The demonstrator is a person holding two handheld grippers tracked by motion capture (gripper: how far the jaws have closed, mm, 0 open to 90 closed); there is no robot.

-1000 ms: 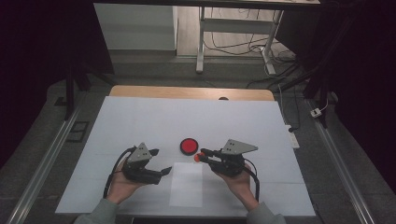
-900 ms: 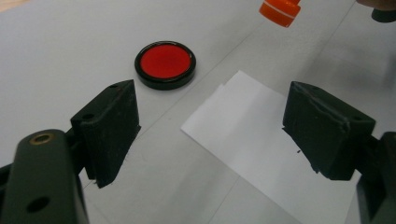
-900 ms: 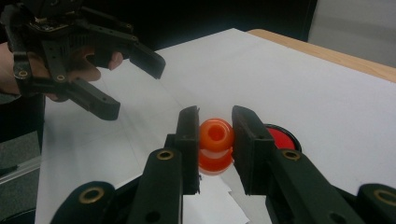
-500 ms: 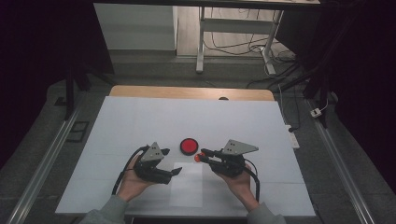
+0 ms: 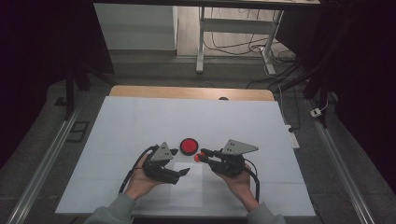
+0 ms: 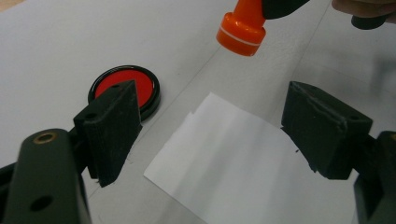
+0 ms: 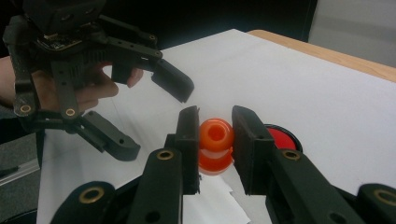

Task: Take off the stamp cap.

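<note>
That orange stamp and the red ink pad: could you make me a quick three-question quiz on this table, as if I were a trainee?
1. True or false: the right tongs are shut on the orange stamp.
2. What lies between the open left tongs? A paper sheet, B cup, C key.
3. What colour is the ink pad?

Key: 1 true; 2 A, the paper sheet; 3 red.

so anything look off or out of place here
Nothing much. The sheet of paper lies flat but has creases and a ragged near edge. The ink pad sits open beside it, and the orange stamp is held upright in the right tongs, clear of the paper.
</note>
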